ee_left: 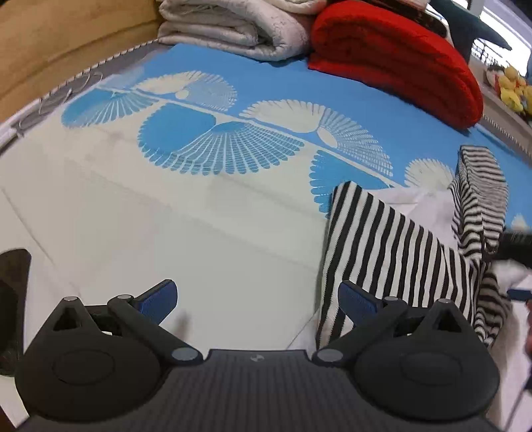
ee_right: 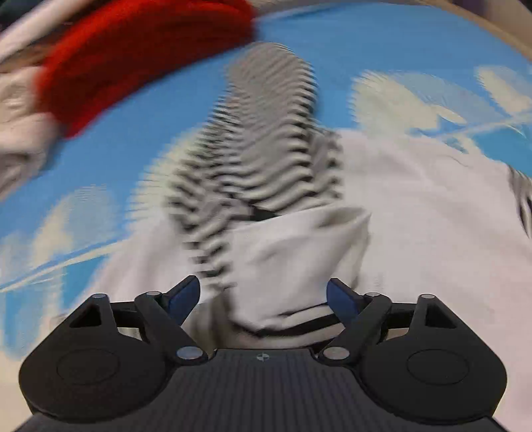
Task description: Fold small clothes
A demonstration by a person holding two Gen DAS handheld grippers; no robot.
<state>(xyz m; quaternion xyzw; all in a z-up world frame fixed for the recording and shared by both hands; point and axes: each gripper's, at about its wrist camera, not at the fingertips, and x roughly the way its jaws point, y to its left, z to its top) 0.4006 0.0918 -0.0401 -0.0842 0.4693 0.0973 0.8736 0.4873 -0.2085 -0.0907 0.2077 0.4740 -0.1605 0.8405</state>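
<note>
Striped garment [ee_left: 392, 246], soft, light and floppy on the bed [ee_left: 186, 219], lies just right of the wide-open, empty left claw [ee_left: 257, 300] and directly beneath the open, empty right claw [ee_right: 262, 295], best pinched at a hem or corner

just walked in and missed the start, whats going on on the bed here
A person is folding a small black-and-white striped garment on a bed with a blue and white patterned sheet. The left hand-held gripper is open over bare sheet, its right finger at the garment's edge. The right hand-held gripper is open above the white part of the garment, gripping nothing; that view is blurred. A folded red blanket and a pale quilt lie at the far side.
</note>
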